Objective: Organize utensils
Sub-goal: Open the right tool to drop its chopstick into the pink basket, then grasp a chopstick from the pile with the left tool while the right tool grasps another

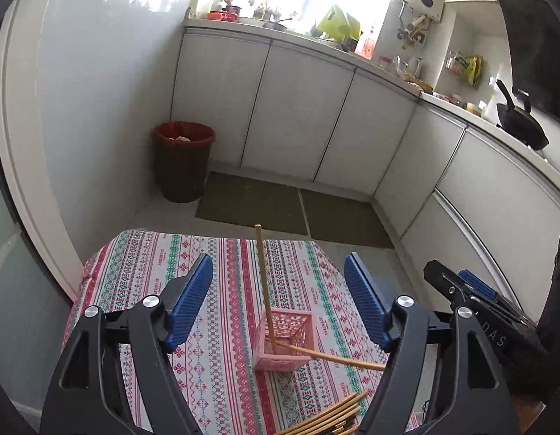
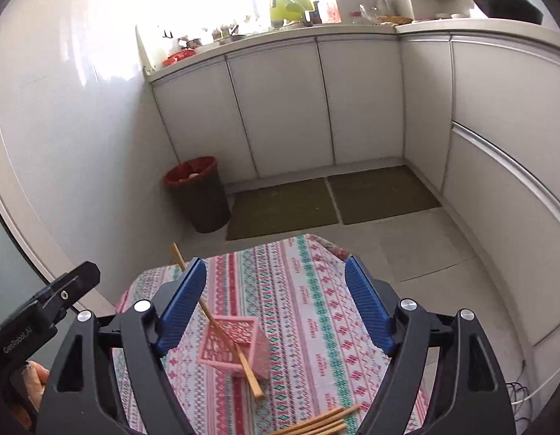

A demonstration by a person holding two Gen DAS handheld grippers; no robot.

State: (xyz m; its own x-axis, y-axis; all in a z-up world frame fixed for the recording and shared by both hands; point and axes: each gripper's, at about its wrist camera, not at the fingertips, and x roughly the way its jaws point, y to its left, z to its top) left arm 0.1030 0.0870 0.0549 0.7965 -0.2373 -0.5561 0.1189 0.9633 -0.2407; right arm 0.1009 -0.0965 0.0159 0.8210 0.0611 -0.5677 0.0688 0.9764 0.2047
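Several loose chopsticks (image 1: 327,413) lie fanned at the near edge of the table (image 1: 142,272), just below both grippers. They are judged light, stiff and smooth, likely to roll or skid on the cloth; they are thin enough that a pinch would have to land squarely across the shaft, best near the middle so the ends do not swing.

Left gripper (image 1: 278,302): jaws spread wide, nothing between the pads. Right gripper (image 2: 274,304): jaws likewise spread, holding nothing.

Beyond the loose bundle stands the pink lattice basket (image 1: 291,340), a small open-topped holder on the patterned tablecloth (image 1: 214,380). Two chopsticks sit in it. One upright chopstick (image 1: 262,275) leans only slightly; the other, a slanted chopstick (image 1: 330,357), lies low over the rim toward the right. The basket is judged very light and thin-walled, so a stick pushed in at an angle could tip or slide it. In the right wrist view it appears tilted, though lens distortion may account for that.

Farther off, on the floor, a red-lined bin (image 1: 184,161) stands against white cabinets (image 1: 298,108).
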